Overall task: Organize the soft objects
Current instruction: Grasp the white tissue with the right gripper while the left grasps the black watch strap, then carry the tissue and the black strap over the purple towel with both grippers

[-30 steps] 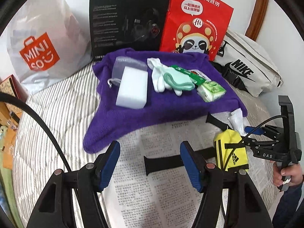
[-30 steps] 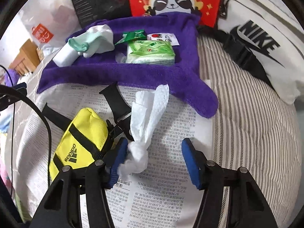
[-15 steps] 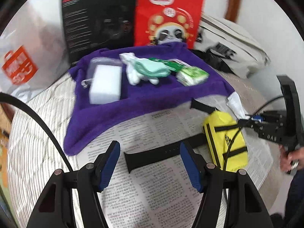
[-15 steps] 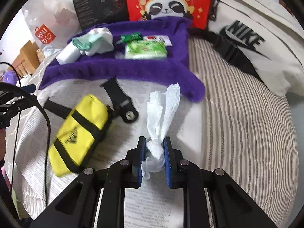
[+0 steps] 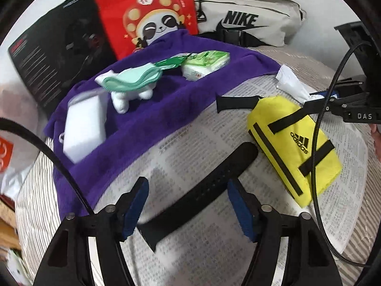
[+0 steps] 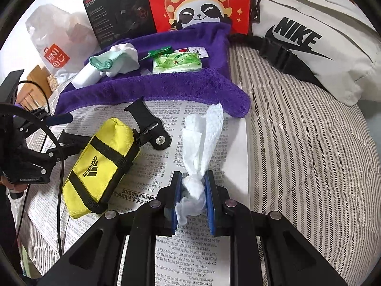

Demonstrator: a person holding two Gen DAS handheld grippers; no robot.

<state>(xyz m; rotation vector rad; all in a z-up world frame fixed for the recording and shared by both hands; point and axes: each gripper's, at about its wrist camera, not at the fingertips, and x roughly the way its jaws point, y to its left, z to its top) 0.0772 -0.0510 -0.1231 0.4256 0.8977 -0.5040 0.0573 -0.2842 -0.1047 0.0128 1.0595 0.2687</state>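
Note:
My right gripper point(image 6: 193, 181) is shut on the knotted end of a white tissue point(image 6: 202, 138), which lies on the newspaper point(image 6: 152, 200). My left gripper point(image 5: 188, 196) hangs low over a black strap point(image 5: 214, 178). The strap runs between its blue pads point(image 5: 135, 202) untouched while the jaws are opening. This strap belongs to a yellow Adidas pouch point(image 5: 293, 147), also seen in the right wrist view point(image 6: 100, 166). Behind lies a purple towel point(image 6: 166, 88) holding a white sponge block point(image 5: 83, 128), white-and-green gloves point(image 5: 133, 83) and a green tissue pack point(image 6: 177, 63).
A red panda bag point(image 6: 200, 2), a black box point(image 6: 119, 12), a white Nike bag point(image 6: 309, 43) and a Miniso bag point(image 6: 57, 47) line the back. The striped mattress point(image 6: 309, 155) stretches to the right. A cable point(image 5: 316, 143) crosses the pouch.
The right gripper closed on the tissue's knotted end and now holds it. The left gripper rolled and sank toward the black strap, and its jaws stand wider.

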